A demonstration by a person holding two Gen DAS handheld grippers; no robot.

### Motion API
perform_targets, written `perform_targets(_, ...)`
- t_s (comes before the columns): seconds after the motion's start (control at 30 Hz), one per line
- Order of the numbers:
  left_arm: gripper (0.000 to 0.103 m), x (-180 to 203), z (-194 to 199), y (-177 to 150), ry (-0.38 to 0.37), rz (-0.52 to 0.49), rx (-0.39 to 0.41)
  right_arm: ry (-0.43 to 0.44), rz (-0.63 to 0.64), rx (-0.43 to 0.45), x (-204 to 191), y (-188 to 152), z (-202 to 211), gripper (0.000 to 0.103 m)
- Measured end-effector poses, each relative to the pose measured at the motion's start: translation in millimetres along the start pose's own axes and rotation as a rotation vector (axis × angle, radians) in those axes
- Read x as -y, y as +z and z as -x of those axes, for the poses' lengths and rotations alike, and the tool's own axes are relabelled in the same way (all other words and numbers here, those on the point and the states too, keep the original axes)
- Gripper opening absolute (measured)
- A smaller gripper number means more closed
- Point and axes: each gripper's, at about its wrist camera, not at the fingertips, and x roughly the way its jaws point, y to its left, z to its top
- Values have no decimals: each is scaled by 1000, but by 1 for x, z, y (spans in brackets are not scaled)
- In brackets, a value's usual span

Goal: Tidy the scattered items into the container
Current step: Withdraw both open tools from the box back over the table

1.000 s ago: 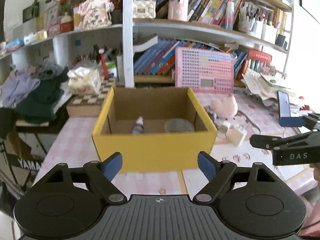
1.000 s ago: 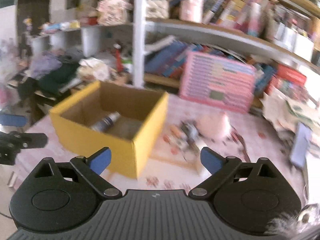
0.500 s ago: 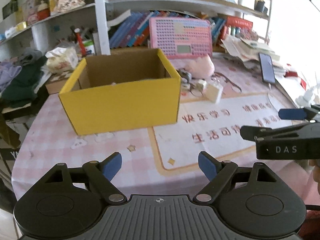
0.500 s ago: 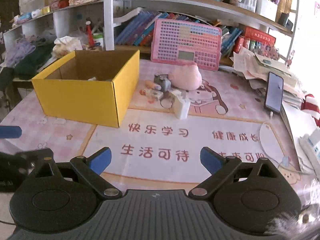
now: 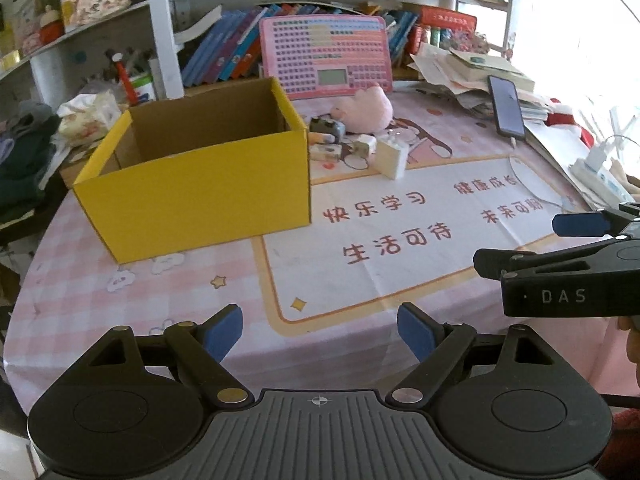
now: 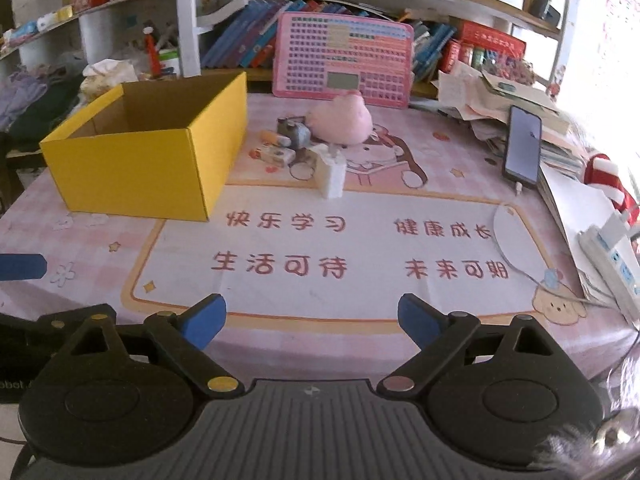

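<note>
Hovering wide and empty, left claw (image 5: 320, 330) and right claw (image 6: 311, 318) face the counter (image 6: 360, 288); small scattered items (image 6: 296, 144) huddle right of the yellow box (image 6: 152, 148). Best approach low, pinching one piece cleanly.

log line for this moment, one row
left gripper open, empty | right gripper open, empty | yellow box on table | pink plush still outside box

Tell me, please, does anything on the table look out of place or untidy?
Yes. A small pile of loose items lies beside the yellow box instead of in it: a pink plush toy, a grey toy camera and a white block. Nothing looks spilled or broken.
</note>
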Motion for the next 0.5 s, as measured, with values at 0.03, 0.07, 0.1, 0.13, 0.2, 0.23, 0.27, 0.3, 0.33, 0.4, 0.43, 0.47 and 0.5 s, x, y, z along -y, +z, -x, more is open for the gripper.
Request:
perform_targets(0.03,87,1,-1,1,-3,-2,-1,-3,-4,-2,2,-1,0,94)
perform_targets(0.07,87,3,-1,1,-7,-4,-3,-6,-8,-4,3,-2,0,94)
perform_targets(0.1,87,4,-2,2,-11,-6,-4,-8,-11,-6,4,-2,1,94)
perform_targets(0.13,87,6,-3,2,-15,-8,-5,-13,-14,-6,6,-3,1,94)
perform_targets(0.2,87,9,-5,3,-24,-15,-6,-21,-19,-4,9,-3,2,94)
perform_targets(0.23,87,11,-5,4,-30,-19,-6,-25,-24,-3,11,-3,2,94)
perform_targets(0.27,87,13,-6,5,-34,-23,-6,-30,-29,-3,14,-4,3,94)
perform_targets(0.3,87,15,-7,6,-39,-27,-5,-35,-32,-2,15,-3,3,94)
perform_targets(0.33,87,17,-8,6,-43,-30,-4,-39,-35,-1,17,-3,3,94)
perform_targets(0.4,87,20,-9,8,-53,-36,-1,-45,-40,1,21,-3,3,94)
perform_targets(0.43,87,21,-11,9,-56,-38,0,-47,-43,2,23,-3,3,94)
perform_targets(0.47,87,23,-12,11,-59,-41,0,-47,-47,3,25,-3,2,94)
perform_targets(0.5,87,24,-13,12,-62,-44,2,-48,-49,3,27,-2,2,94)
